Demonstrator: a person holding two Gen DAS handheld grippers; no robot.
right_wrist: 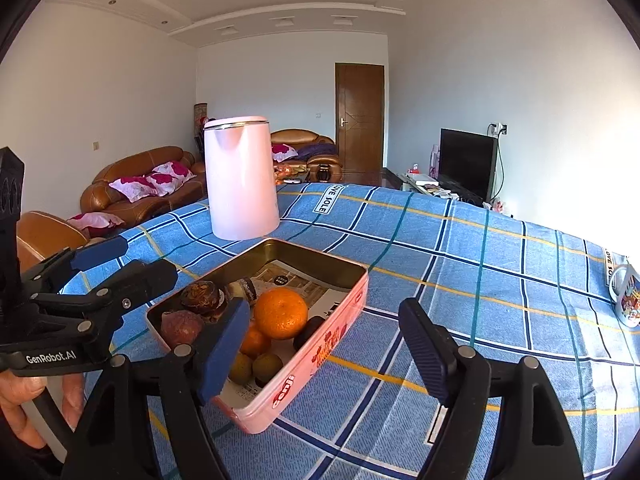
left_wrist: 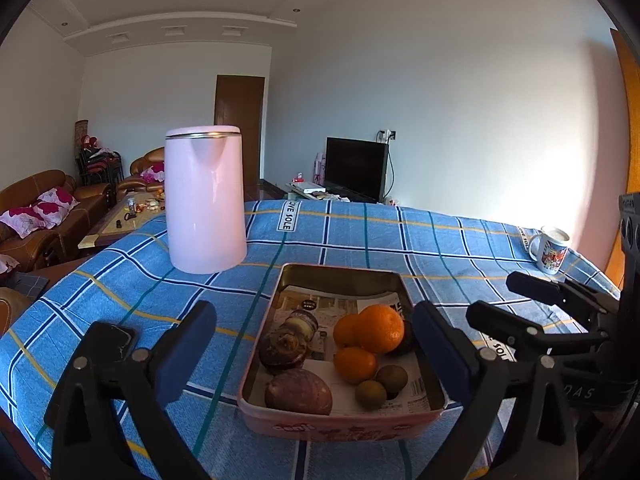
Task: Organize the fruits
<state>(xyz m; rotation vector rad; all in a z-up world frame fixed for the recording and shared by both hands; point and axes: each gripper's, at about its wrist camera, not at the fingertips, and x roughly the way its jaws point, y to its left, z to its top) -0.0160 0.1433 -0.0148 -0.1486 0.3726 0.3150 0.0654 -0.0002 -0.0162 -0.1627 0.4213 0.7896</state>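
A pink tin tray (left_wrist: 340,426) (right_wrist: 340,316) lined with paper sits on the blue checked tablecloth. It holds oranges (left_wrist: 380,328) (right_wrist: 280,312), small green-brown fruits (left_wrist: 370,394) (right_wrist: 268,366), a purple-brown fruit (left_wrist: 298,392) (right_wrist: 182,326) and a dark round fruit (left_wrist: 282,348) (right_wrist: 202,294). My left gripper (left_wrist: 316,354) is open and empty, its fingers to either side of the tray's near end. My right gripper (right_wrist: 324,354) is open and empty over the tray's near right corner. Each gripper shows in the other's view, the right one (left_wrist: 532,312) and the left one (right_wrist: 116,264).
A tall pink kettle (left_wrist: 204,200) (right_wrist: 242,178) stands behind the tray. A printed mug (left_wrist: 552,248) (right_wrist: 628,300) sits near the table's right edge. A dark phone (left_wrist: 116,340) lies at the left. Sofas, a coffee table and a TV lie beyond the table.
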